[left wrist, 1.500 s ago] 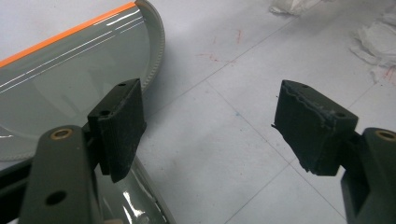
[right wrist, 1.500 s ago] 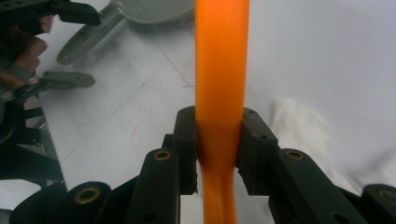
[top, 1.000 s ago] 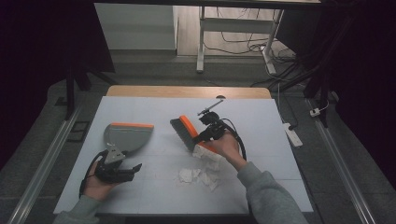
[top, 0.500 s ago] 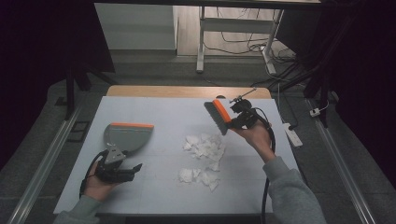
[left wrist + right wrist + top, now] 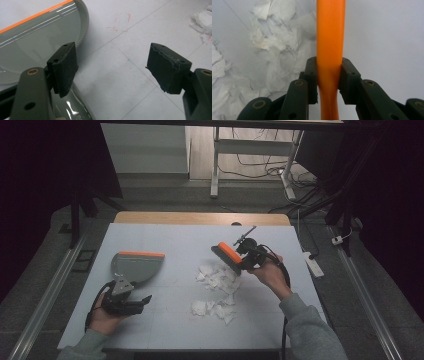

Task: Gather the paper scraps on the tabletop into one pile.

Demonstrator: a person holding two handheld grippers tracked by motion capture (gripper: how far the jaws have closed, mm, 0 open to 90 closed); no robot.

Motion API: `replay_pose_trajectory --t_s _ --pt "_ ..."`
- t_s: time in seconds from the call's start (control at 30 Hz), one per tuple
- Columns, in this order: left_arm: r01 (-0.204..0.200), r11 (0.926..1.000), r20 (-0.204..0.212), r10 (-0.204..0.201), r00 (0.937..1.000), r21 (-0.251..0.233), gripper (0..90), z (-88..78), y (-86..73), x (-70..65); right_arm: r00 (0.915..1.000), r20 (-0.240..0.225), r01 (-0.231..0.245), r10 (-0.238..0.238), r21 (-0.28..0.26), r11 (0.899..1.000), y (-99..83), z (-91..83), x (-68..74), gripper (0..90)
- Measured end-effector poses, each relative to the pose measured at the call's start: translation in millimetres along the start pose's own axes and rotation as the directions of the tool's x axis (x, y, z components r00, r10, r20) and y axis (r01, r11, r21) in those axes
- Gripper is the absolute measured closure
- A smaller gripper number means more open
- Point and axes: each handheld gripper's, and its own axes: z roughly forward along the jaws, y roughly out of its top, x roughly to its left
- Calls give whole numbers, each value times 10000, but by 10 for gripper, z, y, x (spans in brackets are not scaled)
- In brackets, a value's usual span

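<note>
Two grippers are working beside the paper scraps (image 5: 216,279): the right gripper (image 5: 239,261) is clamping the orange brush (image 5: 227,254) just right of them. Left of the scraps, the left gripper (image 5: 145,299) is resting open, its jaws lying just before the dustpan (image 5: 136,265).

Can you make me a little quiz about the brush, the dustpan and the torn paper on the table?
1. True or false: the right gripper is shut on the orange brush.
2. Which lies nearest the left gripper? A) paper scraps B) grey dustpan C) white power strip
3. Fill in: the paper scraps lie on the table between the brush and the ____.

Key
1. True: its jaws clamp the orange handle.
2. B: the dustpan sits just ahead of that open gripper.
3. Dustpan.
</note>
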Motion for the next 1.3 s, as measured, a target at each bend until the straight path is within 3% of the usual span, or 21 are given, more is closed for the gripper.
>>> replay_pose_trajectory --t_s 0.13,0.2,0.33,0.5,0.63,0.73,0.77,0.87,0.93,0.97,1.0,1.1,1.17,1.23,1.3 --pt "-3 10000 -15 3 10000 -53 250 -11 5 -2 10000 -3 -13 13 -1039 9946 -40 -276 -19 712" --pt "1 10000 -18 -1 10000 -60 250 -12 7 -2 9992 -381 -141 90 -1338 9909 -59 -387 43 711" --pt "11 10000 -38 -11 10000 -69 250 -13 8 0 9891 -1358 350 -560 -1519 9878 -106 -480 287 711" --pt "19 10000 -38 -20 10000 -64 250 -14 7 -1 9538 -2543 1308 -1597 -1270 9832 -225 -446 612 711" --pt "-6 10000 -40 6 10000 -40 250 -13 10 -6 9311 -2974 1955 -2115 -830 9772 -292 -385 839 711" --pt "9 10000 -40 -9 10000 -38 250 -9 10 -7 9069 -3393 2447 -2498 -585 9678 -300 -317 1016 711" --pt "-4 10000 -41 4 10000 -35 250 -8 10 -7 9023 -3570 2459 -2418 -348 9687 -297 -300 1086 711" --pt "-11 10000 -62 11 10000 -21 250 -9 11 -10 8672 -4048 3130 -2901 -101 9497 -250 -166 1258 711" --pt "1 10000 -44 -2 10000 -40 250 -9 13 -7 8567 -4036 3625 -3211 282 9316 -204 -59 1344 711" --pt "19 10000 -50 -19 10000 -38 250 -9 15 -7 8575 -3985 3710 -3255 404 9278 -176 -19 1369 711" --pt "5 10000 -52 -6 10000 -37 250 -8 16 -5 8620 -3968 3592 -3155 388 9325 -135 3 1363 711" --pt "56 10000 -18 -56 10000 9 250 -3 13 5 8830 -3509 3611 -3118 833 9288 -15 88 1264 711" --pt "148 9999 -22 -148 9999 -30 250 -11 7 14 8961 -3473 3278 -2762 984 9396 50 146 1127 711" --pt "187 9998 -49 -188 9998 -55 250 -17 6 20 9164 -3187 2867 -2421 1004 9528 92 167 1019 711" --pt "169 9999 -56 -169 9998 -36 250 -14 6 20 9260 -2972 2680 -2328 834 9598 102 151 932 711"
